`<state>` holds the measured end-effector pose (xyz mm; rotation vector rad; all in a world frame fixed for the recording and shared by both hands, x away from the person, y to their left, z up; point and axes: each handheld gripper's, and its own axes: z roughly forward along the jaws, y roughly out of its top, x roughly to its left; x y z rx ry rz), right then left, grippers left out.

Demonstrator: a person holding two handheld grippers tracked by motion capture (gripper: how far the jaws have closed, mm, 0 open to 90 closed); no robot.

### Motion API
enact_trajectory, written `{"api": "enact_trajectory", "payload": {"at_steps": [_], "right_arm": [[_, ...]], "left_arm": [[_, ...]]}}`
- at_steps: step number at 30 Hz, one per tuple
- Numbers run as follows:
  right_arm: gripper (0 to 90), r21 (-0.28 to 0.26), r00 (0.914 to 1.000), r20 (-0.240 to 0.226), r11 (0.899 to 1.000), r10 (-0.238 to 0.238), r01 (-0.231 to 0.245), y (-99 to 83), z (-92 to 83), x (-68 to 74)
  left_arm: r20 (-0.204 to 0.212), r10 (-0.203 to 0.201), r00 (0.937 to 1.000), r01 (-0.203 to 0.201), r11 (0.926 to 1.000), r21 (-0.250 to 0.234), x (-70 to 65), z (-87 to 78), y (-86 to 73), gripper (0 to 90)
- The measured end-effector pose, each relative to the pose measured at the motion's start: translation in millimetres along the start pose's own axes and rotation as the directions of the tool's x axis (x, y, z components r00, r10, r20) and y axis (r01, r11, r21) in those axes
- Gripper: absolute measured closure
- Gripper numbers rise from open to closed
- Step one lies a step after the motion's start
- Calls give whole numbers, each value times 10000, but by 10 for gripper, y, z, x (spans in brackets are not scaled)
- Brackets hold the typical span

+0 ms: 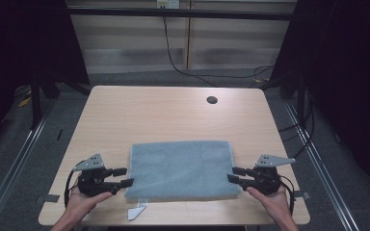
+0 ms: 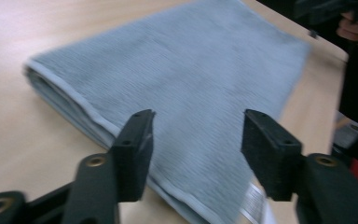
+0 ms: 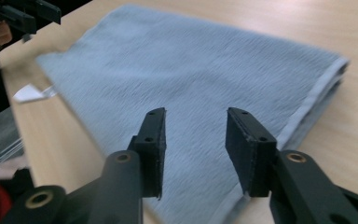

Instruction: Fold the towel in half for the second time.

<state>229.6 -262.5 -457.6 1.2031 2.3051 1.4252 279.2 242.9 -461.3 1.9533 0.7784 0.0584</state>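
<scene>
Table [image 1: 125, 110] bearing folded grey towel [image 1: 180, 168], lying flat near front edge; left gripper [image 1: 123, 177] and right gripper [image 1: 236, 175] flanking short sides, jaws parted, gripping nothing; advising lifting clear without snagging folded edges

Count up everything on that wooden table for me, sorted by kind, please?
Folded grey towel: 1
Handheld grippers, left gripper and right gripper, both open: 2
White label lying at the towel's near corner: 1
Round cable hole in the tabletop: 1
Total: 5
</scene>
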Motion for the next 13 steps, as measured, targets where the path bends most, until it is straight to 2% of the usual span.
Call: {"api": "enact_trajectory", "payload": {"at_steps": [2, 3, 4, 5, 6, 7, 8, 10, 11, 12, 13], "right_arm": [[543, -221, 9996, 293, 9998, -1, 8, 49, -6, -31], [522, -508, 9982, 592, 9987, 106, -76, 69, -24, -87], [522, -508, 9982, 592, 9987, 106, -76, 69, -24, -87], [508, -649, 9960, 881, 9978, 173, -116, 56, -44, -118], [479, -991, 9933, 981, 9938, 606, -508, -4, -93, -207], [479, -991, 9933, 981, 9938, 606, -508, -4, -93, -207], [443, -1031, 9842, 1559, 9924, 835, -679, -59, -146, -271], [423, -1272, 9800, 1604, 9870, 1180, -980, -112, -215, -322], [423, -1272, 9800, 1604, 9870, 1180, -980, -112, -215, -322], [407, -1298, 9777, 1717, 9866, 1207, -990, -132, -242, -329], [408, -1298, 9765, 1778, 9865, 1220, -996, -150, -264, -334]], "left_arm": [[-429, -287, 9987, 282, 9995, -133, 166, 14, 70, 396], [-678, -637, 9957, 622, 9978, -235, 270, 26, 81, 368], [-1150, -922, 9891, 882, 9953, -391, 346, 33, 74, 368], [-1465, -899, 9851, 865, 9958, -292, 406, 31, 55, 356], [-1697, -949, 9809, 931, 9955, -184, 443, 27, 27, 334], [-1800, -1010, 9785, 997, 9949, -160, 464, 11, -9, 334], [-1905, -960, 9770, 950, 9954, -144, 471, -32, -92, 310], [-1986, -905, 9759, 900, 9959, -115, 473, -47, -125, 288], [-2067, -805, 9751, 827, 9966, 16, 478, -52, -132, 288], [-2373, -740, 9686, 736, 9972, -104, 476, -58, -131, 284], [-2426, -829, 9666, 787, 9965, -271, 480, -66, -126, 277]]}}
